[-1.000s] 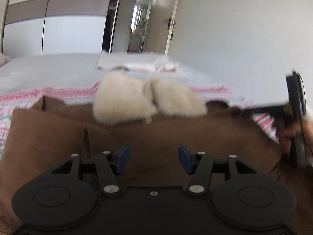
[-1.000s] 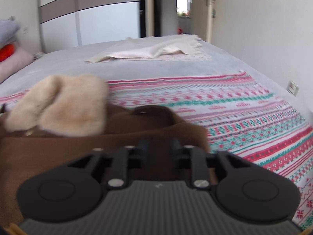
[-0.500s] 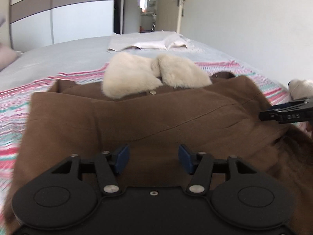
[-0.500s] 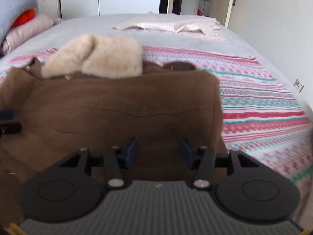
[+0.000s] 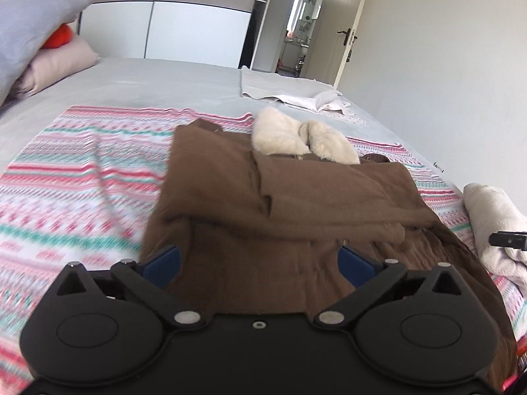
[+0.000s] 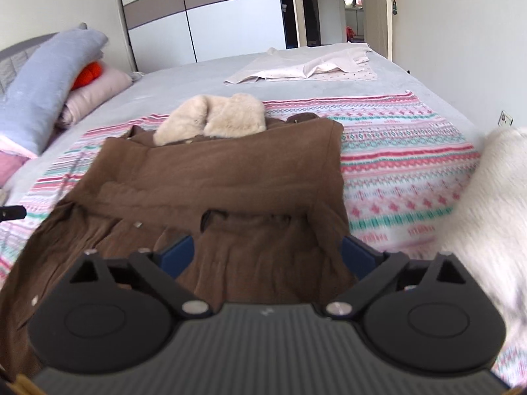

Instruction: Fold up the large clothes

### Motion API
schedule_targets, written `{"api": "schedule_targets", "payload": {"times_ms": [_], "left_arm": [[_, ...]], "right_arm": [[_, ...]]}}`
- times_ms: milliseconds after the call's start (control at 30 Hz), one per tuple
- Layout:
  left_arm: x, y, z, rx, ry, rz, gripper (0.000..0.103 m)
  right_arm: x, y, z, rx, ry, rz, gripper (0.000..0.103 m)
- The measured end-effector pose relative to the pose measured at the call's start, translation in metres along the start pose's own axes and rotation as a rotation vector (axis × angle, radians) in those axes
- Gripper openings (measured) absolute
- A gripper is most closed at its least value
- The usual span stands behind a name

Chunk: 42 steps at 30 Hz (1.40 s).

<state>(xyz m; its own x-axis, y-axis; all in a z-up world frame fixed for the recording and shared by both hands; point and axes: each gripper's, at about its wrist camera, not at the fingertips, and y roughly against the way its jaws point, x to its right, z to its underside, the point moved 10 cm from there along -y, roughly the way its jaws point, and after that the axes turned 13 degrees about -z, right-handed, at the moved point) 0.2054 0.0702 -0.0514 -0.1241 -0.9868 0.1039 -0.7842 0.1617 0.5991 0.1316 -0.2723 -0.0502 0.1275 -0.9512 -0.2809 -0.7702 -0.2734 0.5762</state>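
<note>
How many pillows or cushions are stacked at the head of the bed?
3 visible: a grey-blue pillow on top, an orange cushion wedged beneath it, and a pink pillow under both. More may be hidden past the frame edge.

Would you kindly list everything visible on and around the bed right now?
coat: one, brown, lying on the patterned blanket
fur collar: one, cream, at the coat's far end
patterned blanket: one, pink, green and white, over the bed
bed: one, grey sheet
pale cloth: one, off-white, far end of the bed
pillows: stacked, grey-blue, pink, orange, left side
wardrobe: one, white and taupe, far wall
left tongs: open, over the coat
right tongs: open, over the coat
</note>
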Motion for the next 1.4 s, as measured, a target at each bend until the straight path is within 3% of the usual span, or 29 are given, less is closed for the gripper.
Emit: {"api": "schedule_targets", "payload": {"times_ms": [167, 300, 400, 567, 700, 933, 1033, 1133, 1267, 1400], "left_arm": [[-0.034, 0.028, 0.037, -0.039, 0.042, -0.022, 0.103], [-0.057, 0.039, 0.071, -0.091, 0.071, -0.018, 0.103], [-0.076, 0.040, 0.095, -0.170, 0.121, 0.003, 0.103], [-0.101, 0.043, 0.128, -0.282, 0.272, 0.087, 0.103], [-0.110, 0.055, 0.140, -0.301, 0.380, 0.199, 0.103], [-0.108, 0.069, 0.153, -0.389, 0.515, 0.412, 0.102], [-0.108, 0.071, 0.159, -0.410, 0.564, 0.464, 0.101], [-0.106, 0.076, 0.161, -0.409, 0.561, 0.486, 0.100], [-0.086, 0.083, 0.168, -0.447, 0.484, 0.517, 0.098], [-0.072, 0.085, 0.182, -0.478, 0.390, 0.500, 0.084]], "right_arm": [[0.000, 0.032, 0.035, -0.030, -0.049, -0.058, 0.102], [0.007, 0.048, 0.065, -0.050, -0.079, -0.044, 0.102], [0.017, 0.055, 0.084, -0.040, -0.142, -0.060, 0.102], [0.041, 0.056, 0.117, -0.038, -0.330, -0.126, 0.102], [0.059, 0.058, 0.136, -0.072, -0.452, -0.126, 0.103], [0.066, 0.064, 0.154, -0.027, -0.633, -0.294, 0.102], [0.066, 0.068, 0.159, -0.019, -0.676, -0.326, 0.094], [0.065, 0.070, 0.165, -0.035, -0.715, -0.363, 0.084], [0.062, 0.072, 0.172, -0.052, -0.725, -0.381, 0.076], [0.046, 0.074, 0.181, -0.120, -0.685, -0.402, 0.072]]}}
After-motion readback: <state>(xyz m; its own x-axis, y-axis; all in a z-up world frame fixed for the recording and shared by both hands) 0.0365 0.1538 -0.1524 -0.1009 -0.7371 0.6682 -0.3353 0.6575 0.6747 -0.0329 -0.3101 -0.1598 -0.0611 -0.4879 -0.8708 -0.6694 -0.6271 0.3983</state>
